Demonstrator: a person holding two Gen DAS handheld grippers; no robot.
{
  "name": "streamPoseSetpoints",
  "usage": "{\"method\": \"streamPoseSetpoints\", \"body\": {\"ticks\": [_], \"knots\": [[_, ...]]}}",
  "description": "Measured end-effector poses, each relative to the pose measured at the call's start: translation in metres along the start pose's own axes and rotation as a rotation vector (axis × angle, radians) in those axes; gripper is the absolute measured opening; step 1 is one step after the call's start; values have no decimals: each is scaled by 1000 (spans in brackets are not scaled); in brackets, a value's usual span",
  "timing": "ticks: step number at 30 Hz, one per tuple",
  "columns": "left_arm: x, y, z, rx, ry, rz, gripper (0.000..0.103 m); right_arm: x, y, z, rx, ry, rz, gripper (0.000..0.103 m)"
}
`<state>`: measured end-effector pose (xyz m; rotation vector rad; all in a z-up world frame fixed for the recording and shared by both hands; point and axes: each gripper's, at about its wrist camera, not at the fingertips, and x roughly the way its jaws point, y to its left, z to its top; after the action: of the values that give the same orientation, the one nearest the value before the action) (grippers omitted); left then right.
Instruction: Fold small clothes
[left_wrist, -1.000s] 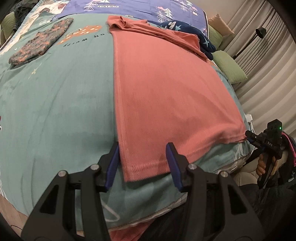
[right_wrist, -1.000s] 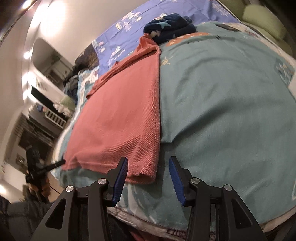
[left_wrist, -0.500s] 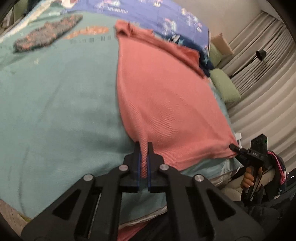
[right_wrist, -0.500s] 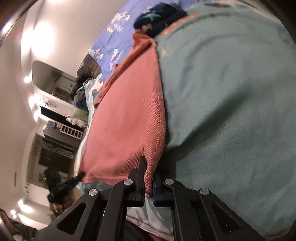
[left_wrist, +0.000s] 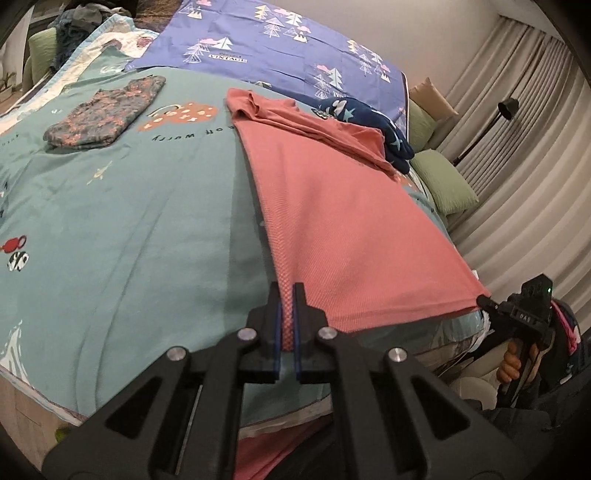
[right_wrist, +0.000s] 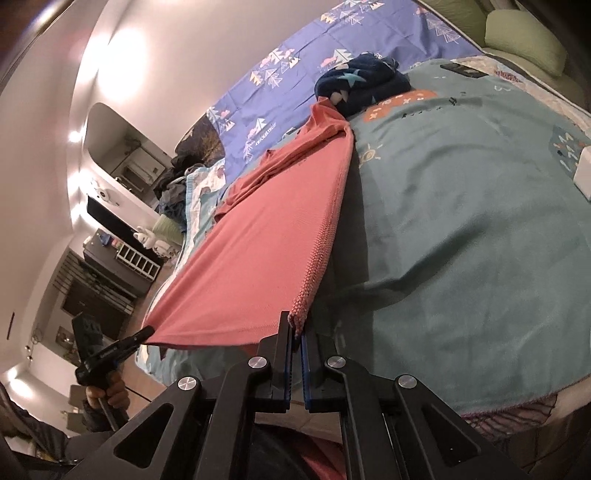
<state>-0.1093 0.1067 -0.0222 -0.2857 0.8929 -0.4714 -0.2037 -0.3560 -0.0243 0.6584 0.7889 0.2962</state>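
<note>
**Both tongs clamped on the near corners of the pink shirt**

My left tongs (left_wrist: 287, 325) are closed down tight on the pink shirt (left_wrist: 343, 225), with only a sliver of knit fabric showing between the blue pads (left_wrist: 277, 332). They grip the near left corner of the hem, low in the middle of the left camera's frame. From there the shirt runs up and away toward the upper middle of the frame, its far end bunched into folds just beside a dark blue garment with stars (left_wrist: 373, 125). The near part of the shirt is lifted off the teal blanket (left_wrist: 122, 229) and pulled taut across to the right edge of the frame, where my right tongs (left_wrist: 487, 301) pinch the other corner.

In the right camera, my right tongs (right_wrist: 297, 341) are likewise squeezed shut on the shirt (right_wrist: 258, 243), holding a gathered edge of the fabric at lower centre. The hem stretches left to the lower left of the frame, where the left tongs (right_wrist: 146, 332) hold its far corner.

A folded flowery garment (left_wrist: 107, 114) lies on the blanket in the upper left of the left camera's frame, well apart from the shirt. A purple sheet with tree prints (left_wrist: 280, 44) covers the top of the frame, and green pillows (left_wrist: 447, 181) sit at the right.
</note>
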Motion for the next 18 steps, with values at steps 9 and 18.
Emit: {"method": "streamPoseSetpoints", "body": {"ticks": [9,18], "knots": [[32,13,-10,-18,65,-5,6,16,-29,2,40,66,-111,54],[52,27,-17,-70,117,-8,8,53,-30,20,-37,126,-19,70]]}}
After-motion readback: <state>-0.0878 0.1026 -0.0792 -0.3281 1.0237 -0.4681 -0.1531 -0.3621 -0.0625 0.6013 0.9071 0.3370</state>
